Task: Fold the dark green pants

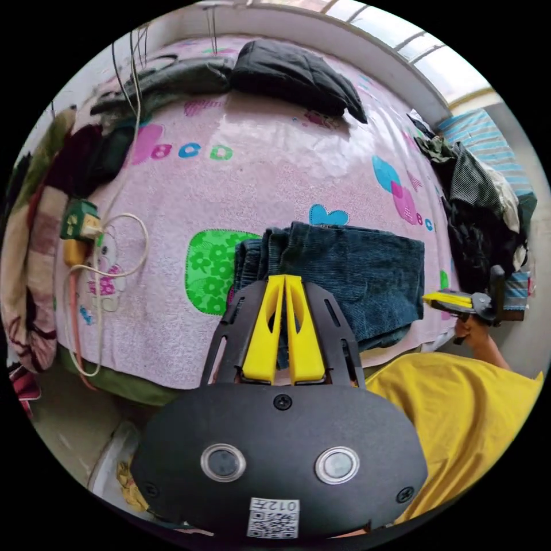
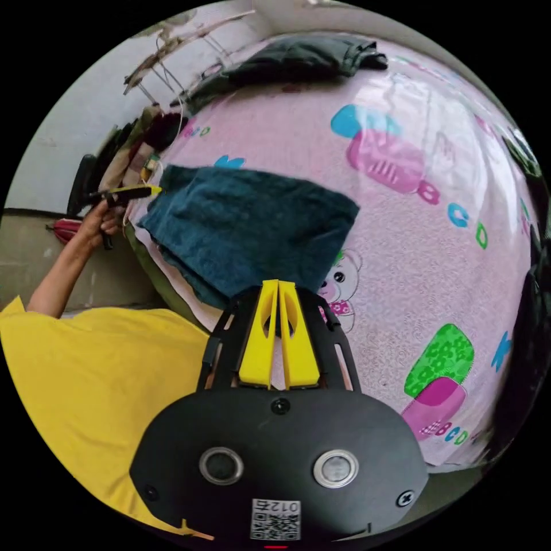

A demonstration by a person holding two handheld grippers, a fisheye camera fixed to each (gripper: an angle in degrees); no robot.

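The dark green corduroy pants [image 1: 350, 275] lie folded in a thick rectangle on the pink printed bed sheet [image 1: 270, 172], near the bed's front edge, with the lower layers drooping a little over it. My left gripper [image 1: 285, 279] is shut, its yellow jaws pressed together above the pants' left end with no cloth visible between them. It also appears as the left gripper [image 2: 150, 189] at the pants' [image 2: 247, 229] far corner. My right gripper [image 2: 278, 282] is shut over the pants' near edge. In the left gripper view the right gripper [image 1: 429, 297] sits beside the pants' right edge.
A folded black jacket [image 1: 298, 74] and a grey garment [image 1: 172, 80] lie at the far side of the bed. A heap of clothes [image 1: 482, 212] is on the right. A power strip with cables [image 1: 80, 227] and a blanket [image 1: 28, 270] are on the left. The person's yellow shirt [image 1: 459, 413] is close by.
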